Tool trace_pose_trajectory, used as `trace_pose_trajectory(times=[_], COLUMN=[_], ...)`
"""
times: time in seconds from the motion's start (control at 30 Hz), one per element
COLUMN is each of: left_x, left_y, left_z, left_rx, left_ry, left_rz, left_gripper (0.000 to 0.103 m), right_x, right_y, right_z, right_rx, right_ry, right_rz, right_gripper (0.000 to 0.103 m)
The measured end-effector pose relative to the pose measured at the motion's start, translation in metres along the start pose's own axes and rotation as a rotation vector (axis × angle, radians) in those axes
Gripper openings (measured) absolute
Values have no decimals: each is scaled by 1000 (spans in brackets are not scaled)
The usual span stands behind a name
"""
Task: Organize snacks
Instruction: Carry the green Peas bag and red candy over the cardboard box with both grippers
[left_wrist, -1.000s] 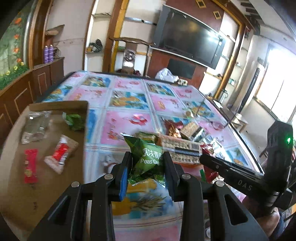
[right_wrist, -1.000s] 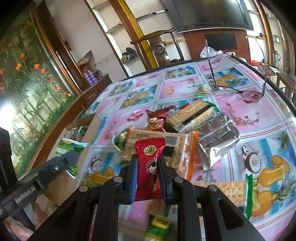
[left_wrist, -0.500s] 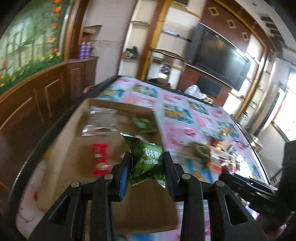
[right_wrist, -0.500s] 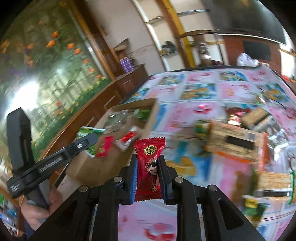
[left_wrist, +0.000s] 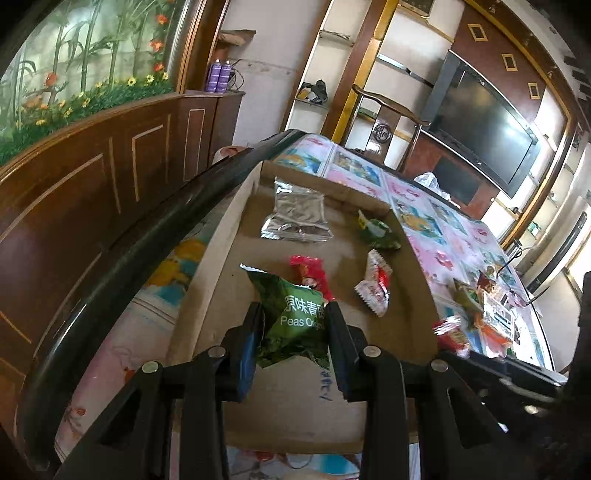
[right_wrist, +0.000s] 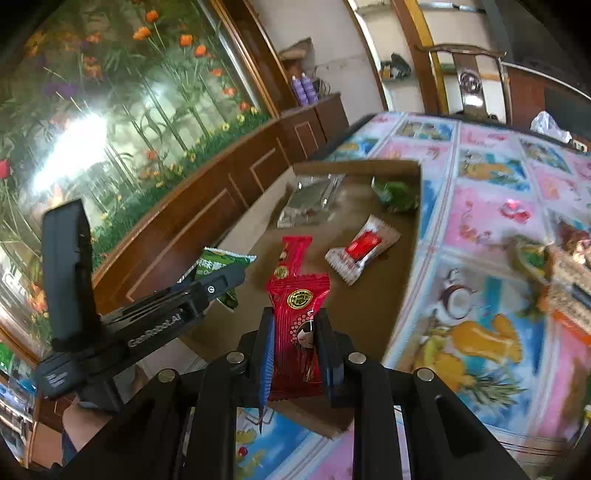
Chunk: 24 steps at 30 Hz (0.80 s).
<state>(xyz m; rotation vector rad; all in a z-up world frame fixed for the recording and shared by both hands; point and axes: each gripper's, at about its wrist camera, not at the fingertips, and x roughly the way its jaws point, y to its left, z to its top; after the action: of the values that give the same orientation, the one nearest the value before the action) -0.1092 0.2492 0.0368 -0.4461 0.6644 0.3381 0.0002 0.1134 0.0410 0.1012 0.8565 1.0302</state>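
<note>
A green pea packet (left_wrist: 291, 321), printed "Peas", is pinched upright in the left gripper (left_wrist: 293, 325) above the cardboard box (left_wrist: 295, 406). A red packet (right_wrist: 295, 325), long axis pointing away from the camera, is clamped by the right gripper (right_wrist: 295, 347) over the box's near edge. "GenRobot.AI" is read on the left gripper's body.

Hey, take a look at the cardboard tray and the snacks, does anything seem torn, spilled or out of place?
Nothing stands out. The packets in the cardboard tray lie loose but look intact, and the green pea packet and red snack packet are each held cleanly in a hand-held gripper.
</note>
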Motion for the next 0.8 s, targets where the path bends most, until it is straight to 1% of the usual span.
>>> trace_pose_trajectory(times=[0.17,0.3,0.47,0.57,0.8], left_x=[9,11,16,19,24], left_y=[4,6,9,7,6], left_z=[-4,-3,-2,-3,-3], left_rx=[-6,-15,-34,-30,-30], left_ry=[30,38,63,83,99], left_rz=[-2,-22,-28,-22,-18], left_gripper=[33,33,33,33,33], right_x=[18,27,28,29,34], right_y=[0,-1,2,6,25], right_z=[-3,-4,-6,-8,-18], right_rx=[5,-6,-43,-78,-222], right_ry=[32,45,32,30,34], right_rz=[0,-2,-26,-44,-139], right_gripper=[23,23,23,24,24])
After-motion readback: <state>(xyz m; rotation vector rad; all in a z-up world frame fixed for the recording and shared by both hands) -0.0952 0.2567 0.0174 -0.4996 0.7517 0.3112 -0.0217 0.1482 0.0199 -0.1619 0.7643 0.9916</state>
